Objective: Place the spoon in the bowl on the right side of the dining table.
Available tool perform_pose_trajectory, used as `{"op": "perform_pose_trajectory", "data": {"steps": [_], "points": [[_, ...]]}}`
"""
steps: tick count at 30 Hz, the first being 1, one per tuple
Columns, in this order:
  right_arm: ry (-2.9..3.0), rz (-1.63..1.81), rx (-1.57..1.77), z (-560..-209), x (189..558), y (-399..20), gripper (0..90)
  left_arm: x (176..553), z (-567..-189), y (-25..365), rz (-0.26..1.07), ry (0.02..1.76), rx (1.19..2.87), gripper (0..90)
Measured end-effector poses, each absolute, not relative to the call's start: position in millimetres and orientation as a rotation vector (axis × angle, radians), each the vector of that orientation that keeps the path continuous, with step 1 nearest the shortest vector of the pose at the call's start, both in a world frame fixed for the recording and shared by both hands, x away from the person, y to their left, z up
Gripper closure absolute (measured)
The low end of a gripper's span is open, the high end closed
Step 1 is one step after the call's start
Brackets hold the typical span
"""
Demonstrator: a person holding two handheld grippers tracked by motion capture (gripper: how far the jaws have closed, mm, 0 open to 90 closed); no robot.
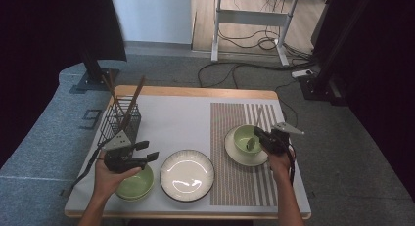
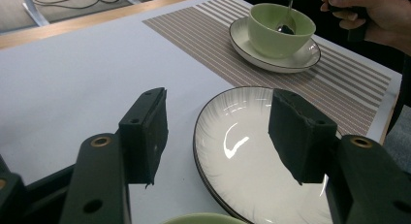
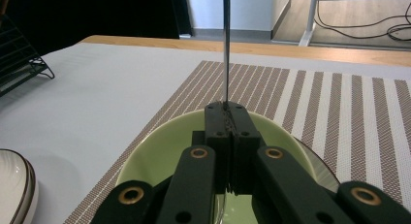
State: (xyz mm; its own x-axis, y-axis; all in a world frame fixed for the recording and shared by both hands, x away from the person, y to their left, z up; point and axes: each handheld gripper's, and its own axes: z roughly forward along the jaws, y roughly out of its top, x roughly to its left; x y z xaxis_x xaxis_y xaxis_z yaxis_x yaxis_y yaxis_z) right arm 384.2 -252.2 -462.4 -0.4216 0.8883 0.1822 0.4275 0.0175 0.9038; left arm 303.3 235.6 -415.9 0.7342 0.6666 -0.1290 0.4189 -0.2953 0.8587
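On the striped placemat (image 1: pixel 235 182) a green bowl (image 1: pixel 243 136) sits on a white saucer (image 1: pixel 235 155). My right gripper (image 1: pixel 259 137) is at the bowl's right rim, shut on a metal spoon (image 1: pixel 250 144) whose head rests inside the bowl. In the right gripper view the jaws (image 3: pixel 227 110) pinch the thin spoon handle (image 3: pixel 226 49), which runs straight up over the green bowl (image 3: pixel 160 151). My left gripper (image 1: pixel 148 154) stands open with nothing between its pads, hovering over a second green bowl (image 1: pixel 134 186). In the left gripper view the open left gripper (image 2: pixel 220 134) points at a white plate (image 2: pixel 247 161).
The white plate (image 1: pixel 187 174) lies at the front middle of the table. A black wire rack (image 1: pixel 120 119) with chopsticks stands at the back left. The table's wooden front edge (image 1: pixel 186 215) runs close to both forearms.
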Motion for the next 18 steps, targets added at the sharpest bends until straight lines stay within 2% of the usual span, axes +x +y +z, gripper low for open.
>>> {"op": "perform_pose_trajectory", "data": {"steps": [18], "points": [[1.831,1.337,1.390,-477,389,-266,86.4,303,-416,236,0.309,0.829,1.931,39.5]]}}
